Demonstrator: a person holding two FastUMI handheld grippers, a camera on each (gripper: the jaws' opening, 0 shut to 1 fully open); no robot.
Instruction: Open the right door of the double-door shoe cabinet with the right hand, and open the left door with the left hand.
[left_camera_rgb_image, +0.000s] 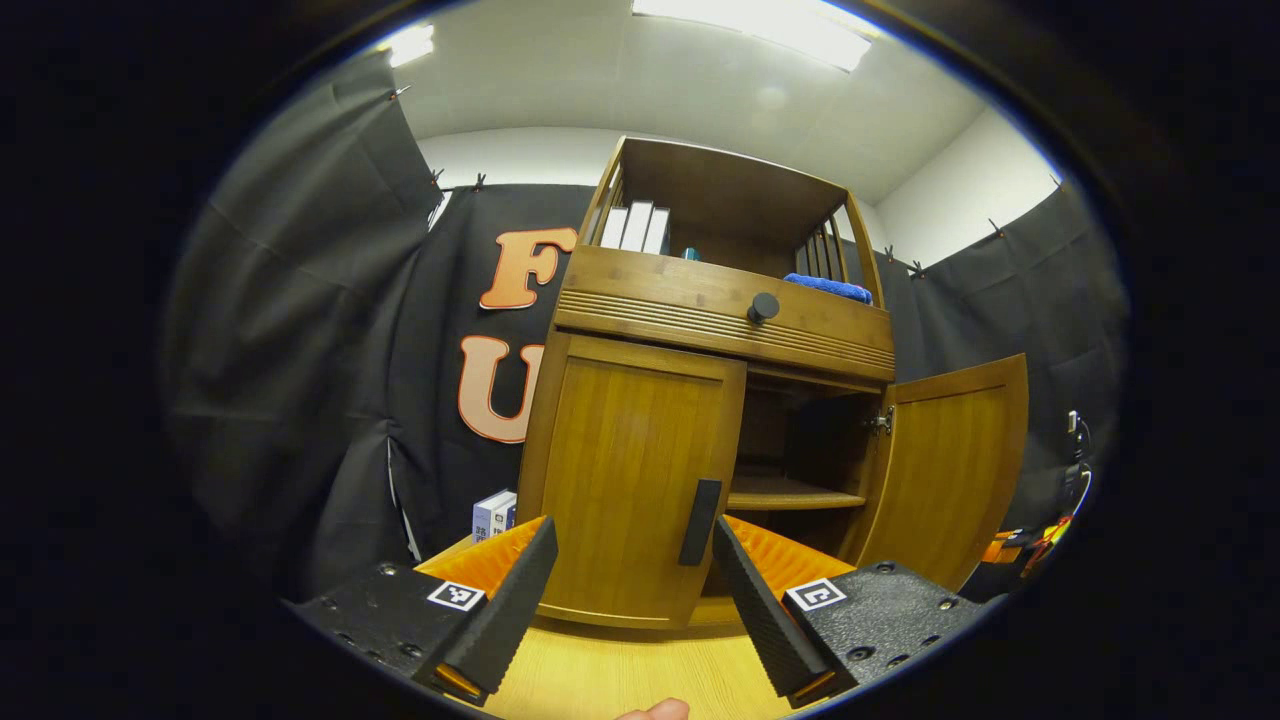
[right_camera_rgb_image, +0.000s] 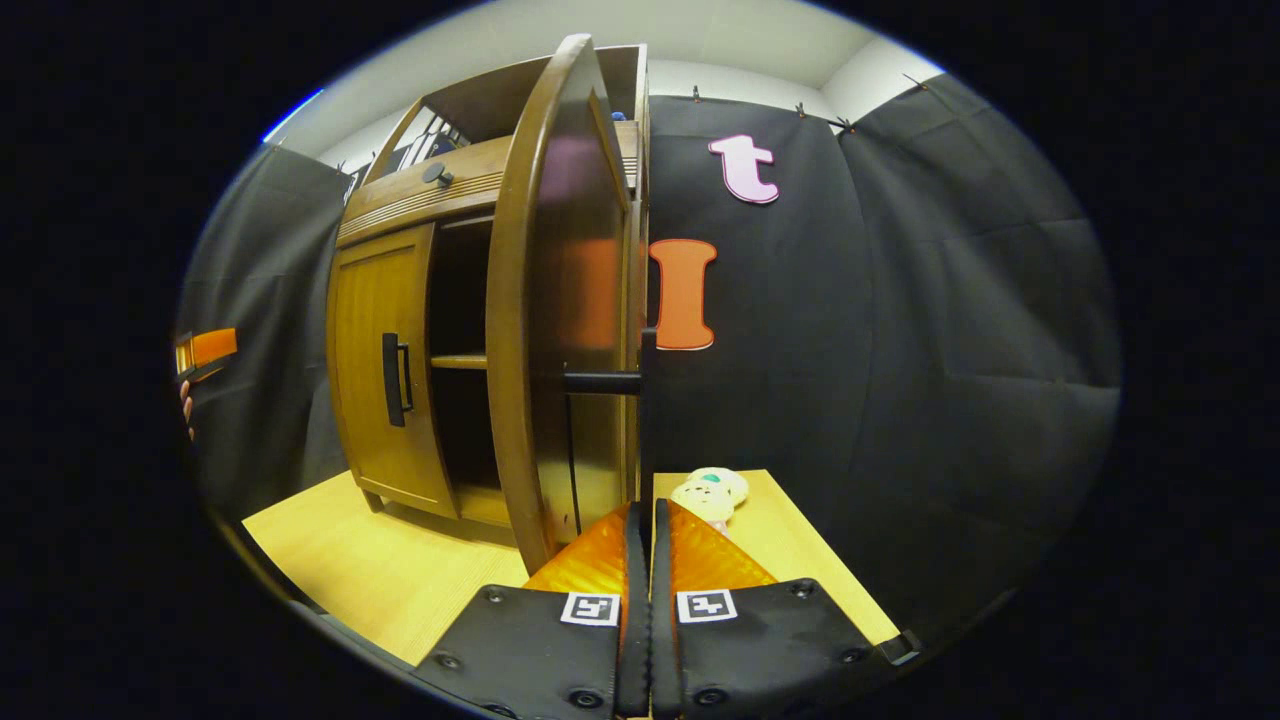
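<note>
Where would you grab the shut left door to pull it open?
By its handle, a dark upright bar near the left door's inner edge. It stands off the panel, so I'd bring the open left gripper straight on, one finger on each side of the bar, close, and pull back.

Both views near shoe cabinet (left_camera_rgb_image: 700, 400)

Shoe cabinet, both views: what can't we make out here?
- Right door handle, right gripper view: seen edge-on, its lower end hidden behind the right gripper, so whether the jaws clamp it is unclear.
- Lower cabinet interior, left gripper view: dark shadow hides any contents.
- Items on the top shelf, left gripper view: too small to identify.
</note>
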